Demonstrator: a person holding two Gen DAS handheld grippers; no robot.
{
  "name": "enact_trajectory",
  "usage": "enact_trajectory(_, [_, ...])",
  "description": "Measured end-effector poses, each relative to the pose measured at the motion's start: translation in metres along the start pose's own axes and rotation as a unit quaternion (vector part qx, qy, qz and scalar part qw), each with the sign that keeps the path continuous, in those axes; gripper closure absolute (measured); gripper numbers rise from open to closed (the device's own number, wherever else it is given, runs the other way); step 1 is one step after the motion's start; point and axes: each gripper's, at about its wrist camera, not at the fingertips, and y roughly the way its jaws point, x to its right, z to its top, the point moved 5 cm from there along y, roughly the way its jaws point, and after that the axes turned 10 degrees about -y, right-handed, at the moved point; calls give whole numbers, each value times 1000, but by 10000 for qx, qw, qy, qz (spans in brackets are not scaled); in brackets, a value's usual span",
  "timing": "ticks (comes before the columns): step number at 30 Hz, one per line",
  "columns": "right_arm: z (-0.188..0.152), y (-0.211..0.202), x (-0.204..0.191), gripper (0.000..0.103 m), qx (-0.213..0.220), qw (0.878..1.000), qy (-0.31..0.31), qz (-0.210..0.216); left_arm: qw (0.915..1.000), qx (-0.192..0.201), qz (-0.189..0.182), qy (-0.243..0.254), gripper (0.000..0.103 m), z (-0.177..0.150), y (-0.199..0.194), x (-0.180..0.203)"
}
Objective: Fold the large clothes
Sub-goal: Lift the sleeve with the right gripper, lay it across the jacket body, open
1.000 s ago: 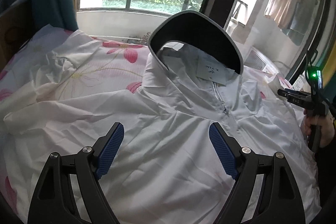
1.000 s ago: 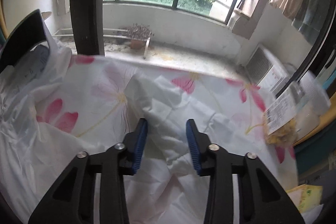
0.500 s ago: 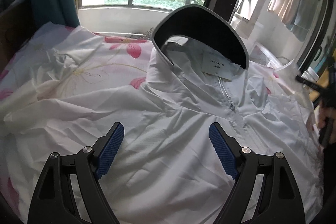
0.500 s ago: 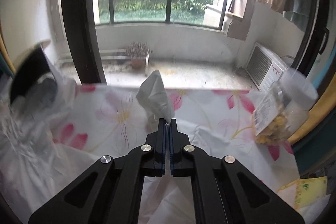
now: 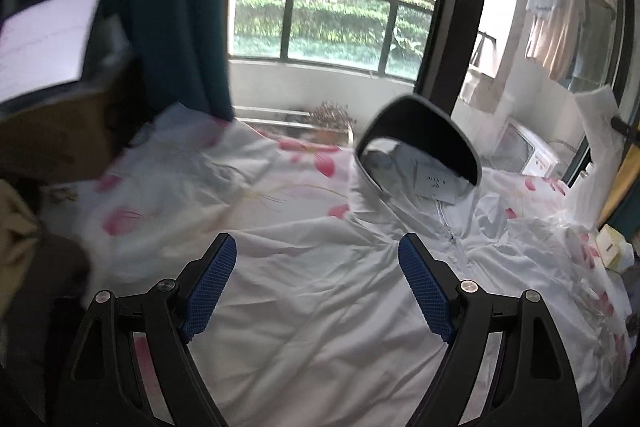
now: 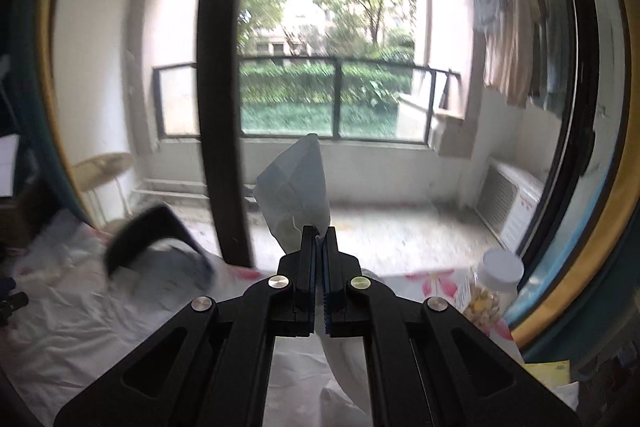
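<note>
At lower centre of the right wrist view, the right gripper point(image 6: 319, 239) pinches a white jacket sleeve point(image 6: 296, 187); the left gripper point(image 5: 318, 281) gapes empty above the white hooded jacket point(image 5: 320, 307).

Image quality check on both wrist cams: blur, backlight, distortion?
Left wrist: fisheye bends the window frame; left edge smeared, the white jacket mid-frame fairly sharp. Right wrist: window backlight is blown out, the hood is motion-blurred, while the right gripper and pinched sleeve stay crisp.

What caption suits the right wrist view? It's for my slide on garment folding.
Right tool shut on a white jacket's sleeve, lifted above the floral bedsheet.
</note>
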Motion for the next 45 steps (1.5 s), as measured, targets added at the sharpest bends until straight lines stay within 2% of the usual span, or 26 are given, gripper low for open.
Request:
enact_trajectory(6, [34,-44,-38,101,439,9988,-119,207,9990,404,-60,-191,17,6,-50,-31])
enact_trajectory(11, [46,-60,-66,101,628,9965,-193,508,9983,497,-74,-305,17,1,-72,-52])
enact_trajectory(15, [48,-56,-90,101,586,9939,-353,869,9974,586,-30,-419,17,-2,-83,-68])
enact_trajectory(19, [37,-35,-122,101,353,9911,-519,1176,9967,599,55,-548,17,-4,-85,-86])
enact_trajectory(25, [2,8,-183,101,-201,9835,-541,1714,9967,480,207,-624,17,-8,-78,-105])
enact_trajectory(30, [-35,41,-239,101,-744,9684,-521,2322,9958,351,354,-764,17,-10,-69,-119])
enact_trajectory(36, [-78,52,-297,100,-1324,9474,-774,2809,9942,274,549,-888,17,-11,-65,-129])
enact_trajectory(38, [-94,54,-308,90,-1539,9397,-889,2924,9939,267,583,-894,17,-11,-66,-128])
enact_trajectory(40, [-104,49,-309,43,-1649,9336,-934,3039,9942,268,604,-850,17,-11,-68,-123])
enact_trajectory(41, [-108,44,-305,40,-1696,9306,-943,3102,9944,269,619,-811,17,-11,-69,-119])
enact_trajectory(43, [-111,34,-293,40,-1723,9288,-959,3137,9947,260,645,-758,17,-11,-71,-111])
enact_trajectory(45, [-111,20,-264,40,-1653,9356,-909,2984,9949,252,668,-713,17,-11,-73,-101])
